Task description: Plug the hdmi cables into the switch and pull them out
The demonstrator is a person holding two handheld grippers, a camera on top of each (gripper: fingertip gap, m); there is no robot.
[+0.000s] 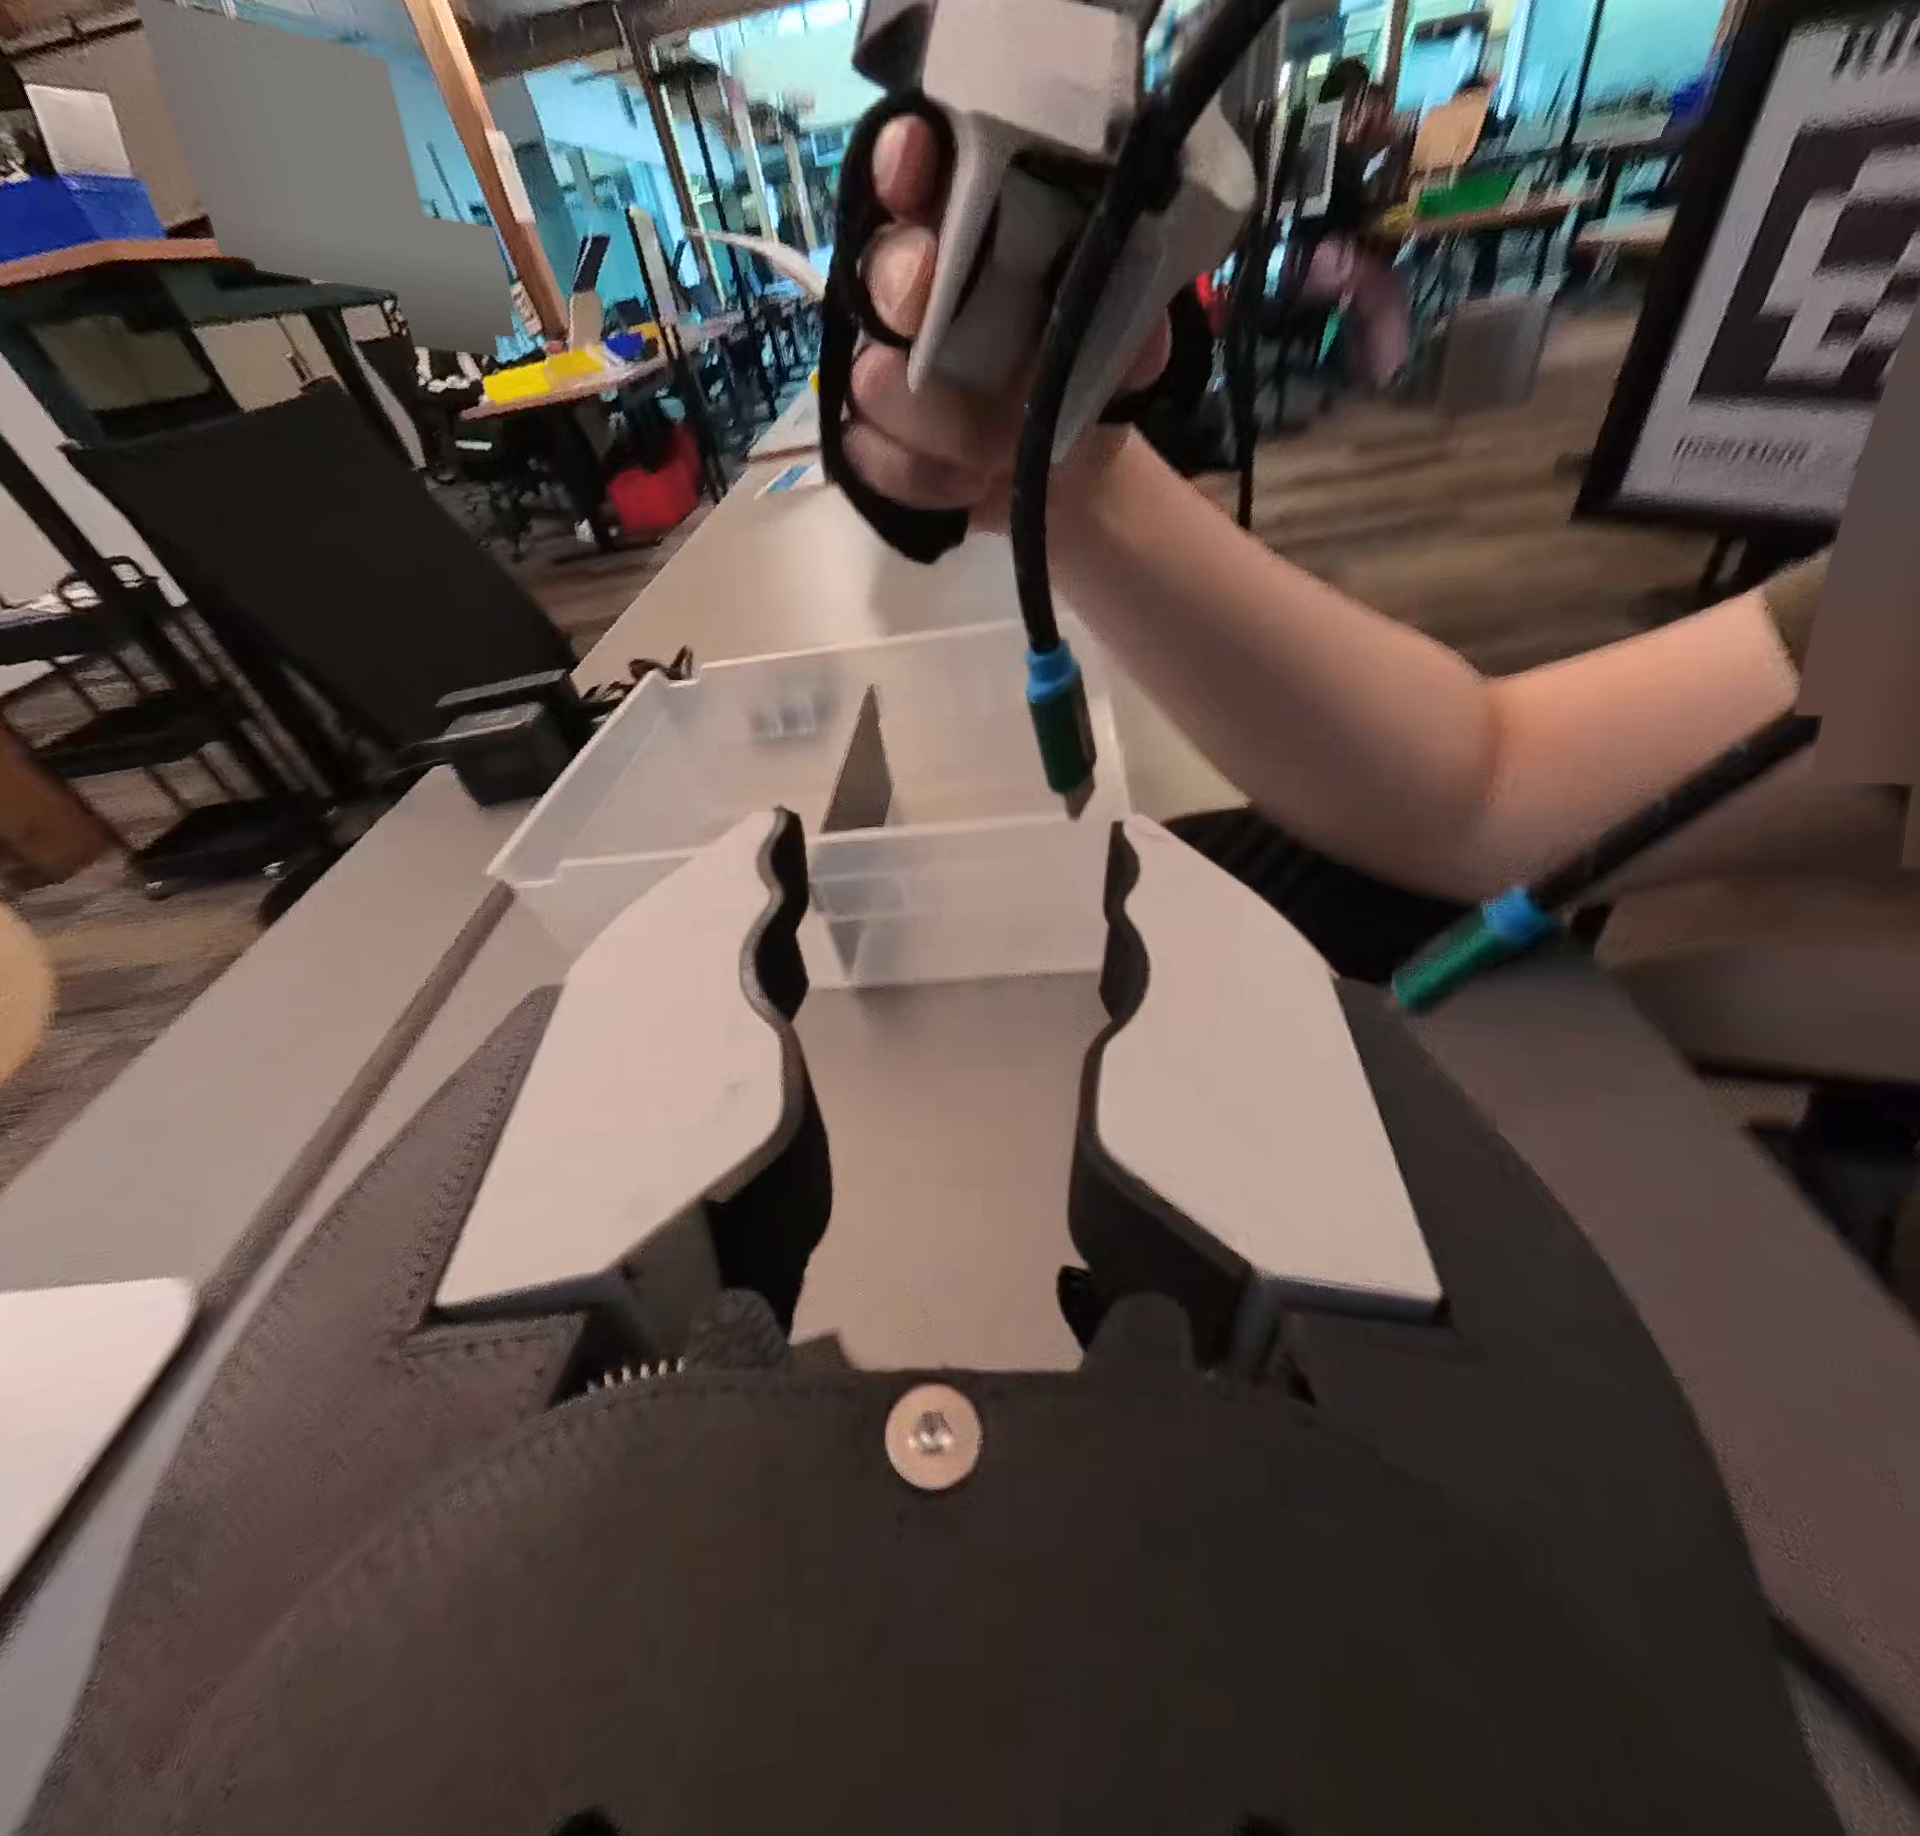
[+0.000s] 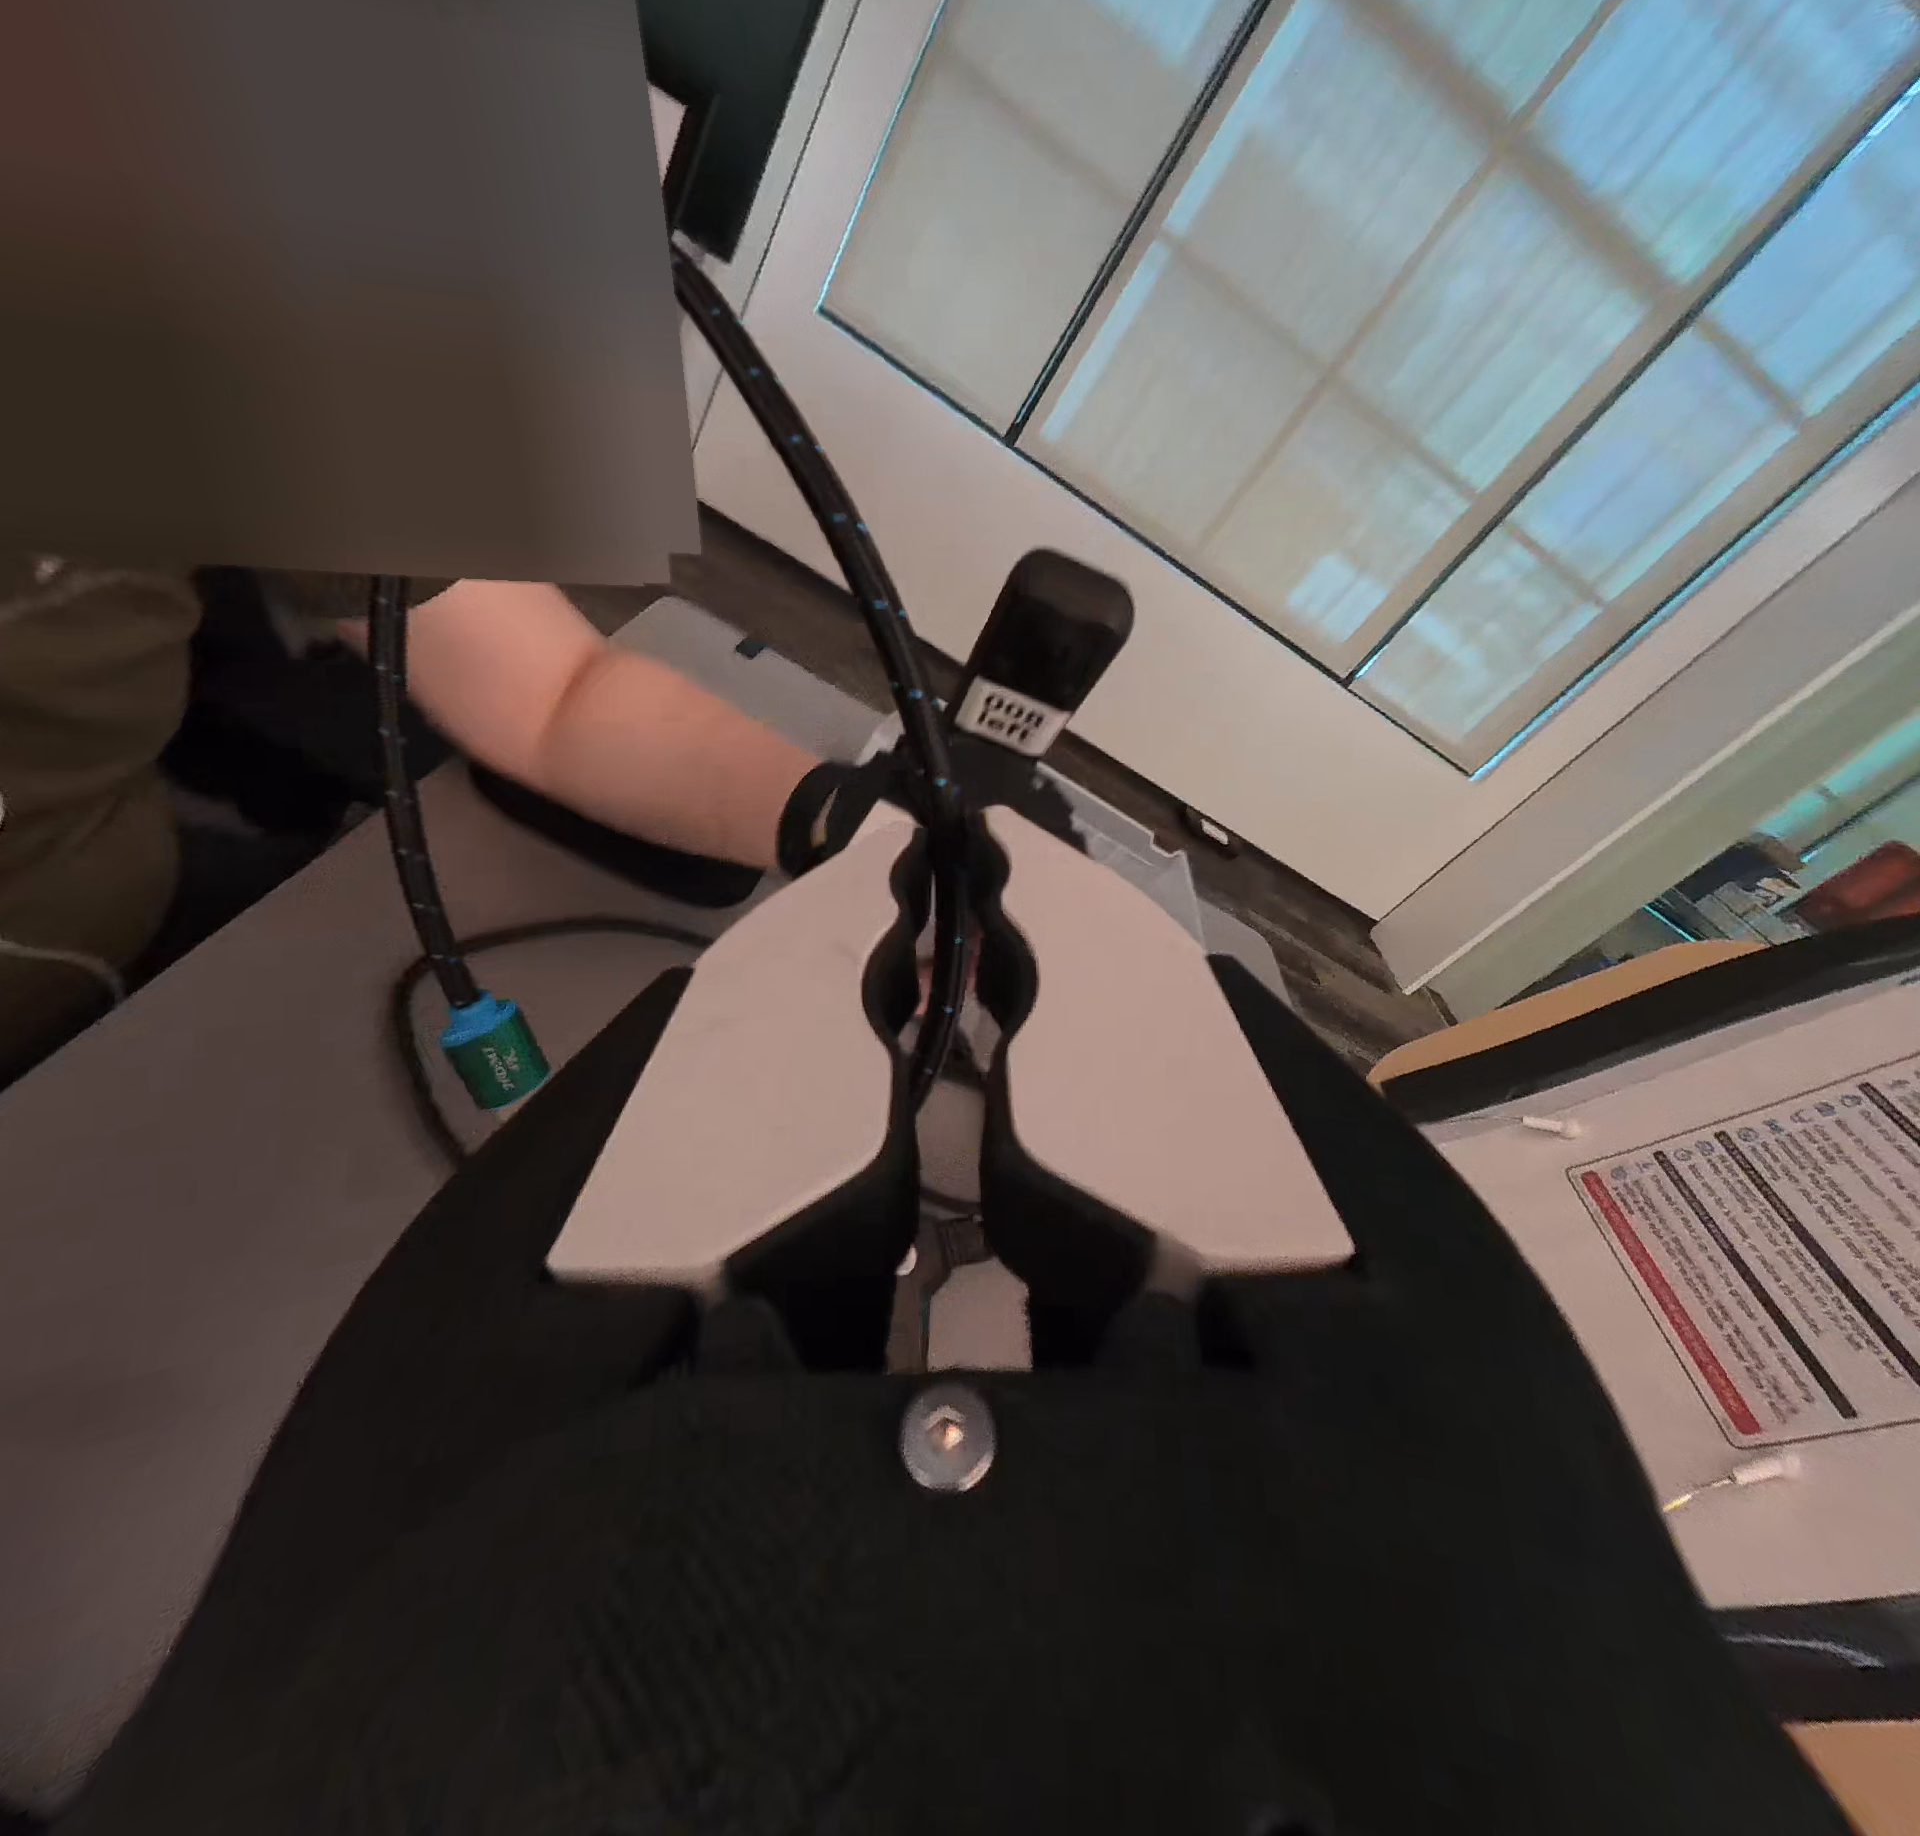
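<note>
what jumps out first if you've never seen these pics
The black braided cable stands out first: the right gripper is shut on it, and its green and blue plug dangles over a clear plastic bin on the grey table. In front, the left gripper waits with its jaws open and empty. The cable's other green plug lies on the table nearer the person.

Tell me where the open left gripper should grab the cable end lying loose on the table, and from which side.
Grip the green metal plug shell of the loose cable, not the braid. It is rigid and lies low on the table, so the left gripper should probably come from above, fingers across its width. The right gripper holds the other cable.
</note>
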